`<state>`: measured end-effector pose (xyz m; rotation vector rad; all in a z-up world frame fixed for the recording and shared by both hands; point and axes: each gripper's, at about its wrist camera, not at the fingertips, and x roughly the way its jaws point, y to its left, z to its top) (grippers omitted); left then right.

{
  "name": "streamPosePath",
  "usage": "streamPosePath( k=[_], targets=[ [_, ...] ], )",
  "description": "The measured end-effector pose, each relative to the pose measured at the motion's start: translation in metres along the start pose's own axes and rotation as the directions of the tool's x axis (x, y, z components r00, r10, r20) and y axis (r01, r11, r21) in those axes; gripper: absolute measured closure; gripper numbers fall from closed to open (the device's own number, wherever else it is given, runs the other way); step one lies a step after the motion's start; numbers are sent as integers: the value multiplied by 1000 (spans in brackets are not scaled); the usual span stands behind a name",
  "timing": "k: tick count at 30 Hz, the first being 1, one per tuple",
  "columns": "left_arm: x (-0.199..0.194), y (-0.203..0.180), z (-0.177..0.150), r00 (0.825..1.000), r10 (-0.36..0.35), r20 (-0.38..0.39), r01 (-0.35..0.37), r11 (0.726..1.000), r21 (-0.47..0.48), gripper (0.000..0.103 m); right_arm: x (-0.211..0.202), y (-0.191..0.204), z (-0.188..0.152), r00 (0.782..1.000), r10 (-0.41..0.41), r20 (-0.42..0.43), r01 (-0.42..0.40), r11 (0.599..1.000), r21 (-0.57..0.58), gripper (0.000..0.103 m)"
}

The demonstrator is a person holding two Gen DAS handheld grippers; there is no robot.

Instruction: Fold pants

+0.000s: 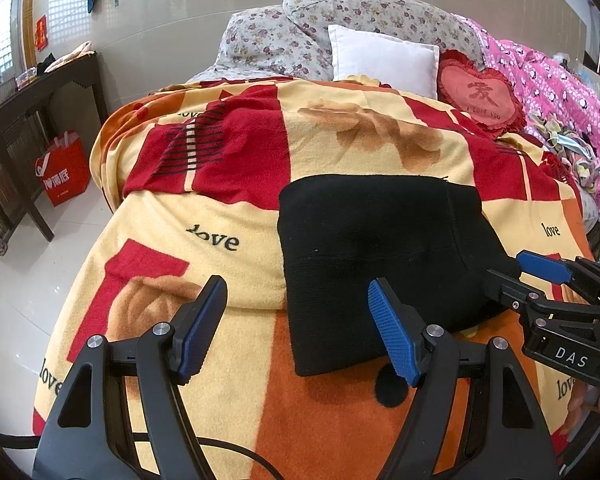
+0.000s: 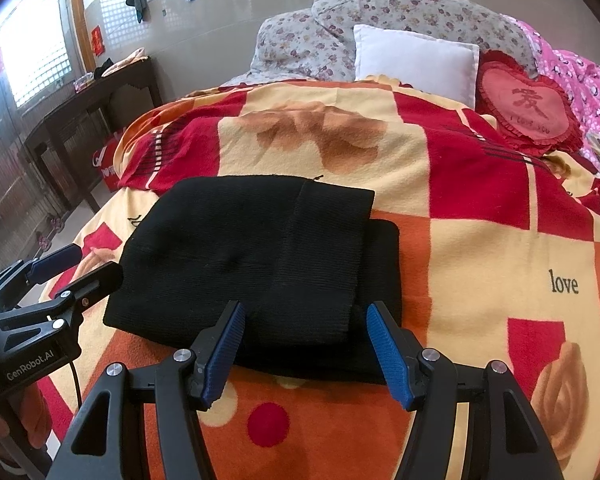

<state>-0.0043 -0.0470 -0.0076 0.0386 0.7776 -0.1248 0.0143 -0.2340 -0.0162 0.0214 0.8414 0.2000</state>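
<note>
The black pants point(image 1: 380, 248) lie folded into a compact rectangle on the patterned blanket point(image 1: 204, 240) of a bed; in the right wrist view the pants point(image 2: 252, 256) show a narrower top layer over a wider bottom one. My left gripper point(image 1: 296, 290) is open by the pants' near left corner, with nothing between its pads. My right gripper point(image 2: 306, 308) is open over the pants' near edge, its pads not pressing on the cloth. Each gripper shows in the other's view: the right gripper point(image 1: 518, 272) at the pants' right edge, the left gripper point(image 2: 94, 264) at their left edge.
At the head of the bed lie floral pillows point(image 1: 340, 20), a white cushion point(image 1: 384, 60) and a red heart cushion point(image 1: 480, 96). A pink quilt point(image 1: 560, 92) is heaped at the right. A dark wooden table point(image 1: 40, 92) and a red bag point(image 1: 64, 168) stand on the tiled floor to the left.
</note>
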Motion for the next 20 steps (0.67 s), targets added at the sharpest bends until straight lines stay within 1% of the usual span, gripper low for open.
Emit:
streamPosePath(
  k=[13, 18, 20],
  targets=[
    [1, 1, 0, 1000, -5, -3, 5, 1000, -2, 30, 0, 1, 0, 1000, 1, -4, -1, 1000, -2, 41],
    [-4, -2, -1, 1000, -10, 24, 10, 1000, 14, 30, 0, 0, -1, 1000, 5, -4, -5, 1000, 1, 41],
    [-6, -1, -2, 1000, -5, 29, 5, 1000, 22, 30, -1, -3, -3, 1000, 19, 2, -19, 1000, 10, 41]
  ],
)
